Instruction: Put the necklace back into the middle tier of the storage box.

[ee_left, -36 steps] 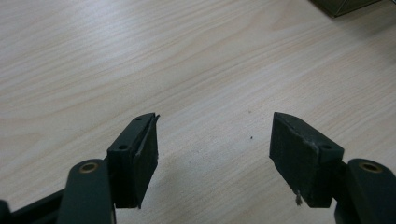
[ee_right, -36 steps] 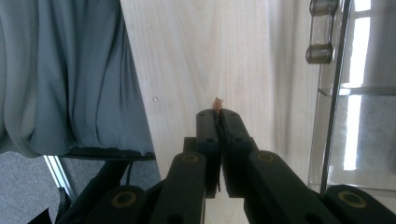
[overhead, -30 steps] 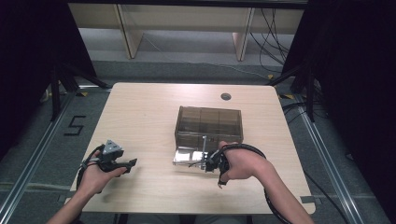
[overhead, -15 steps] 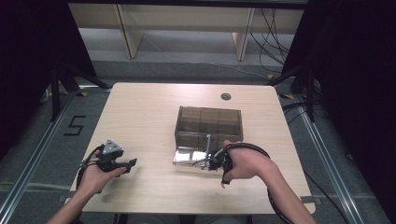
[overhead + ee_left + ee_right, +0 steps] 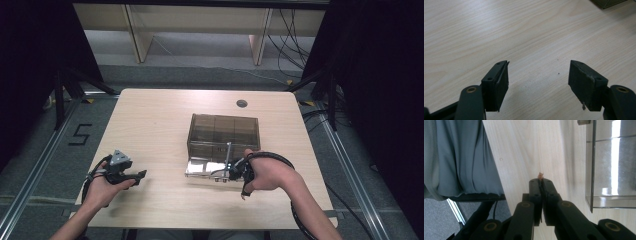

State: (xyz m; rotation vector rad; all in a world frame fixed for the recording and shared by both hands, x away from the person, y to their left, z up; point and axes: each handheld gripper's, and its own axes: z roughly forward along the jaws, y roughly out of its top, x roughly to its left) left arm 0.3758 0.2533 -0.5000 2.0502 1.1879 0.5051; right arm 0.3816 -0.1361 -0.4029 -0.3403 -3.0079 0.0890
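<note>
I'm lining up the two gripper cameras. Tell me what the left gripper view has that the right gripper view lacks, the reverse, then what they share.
Left gripper view: the left gripper with its jaws wide apart and nothing between them.

Right gripper view: the right gripper with jaws pressed together on a tiny brownish scrap, grey fabric, and the floor.

Both: the wooden table and part of the smoky transparent box.

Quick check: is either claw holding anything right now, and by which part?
The left claw is open and empty. The right claw is shut on a tiny brownish scrap, pinched at its tips; what the scrap is cannot be told.
</note>
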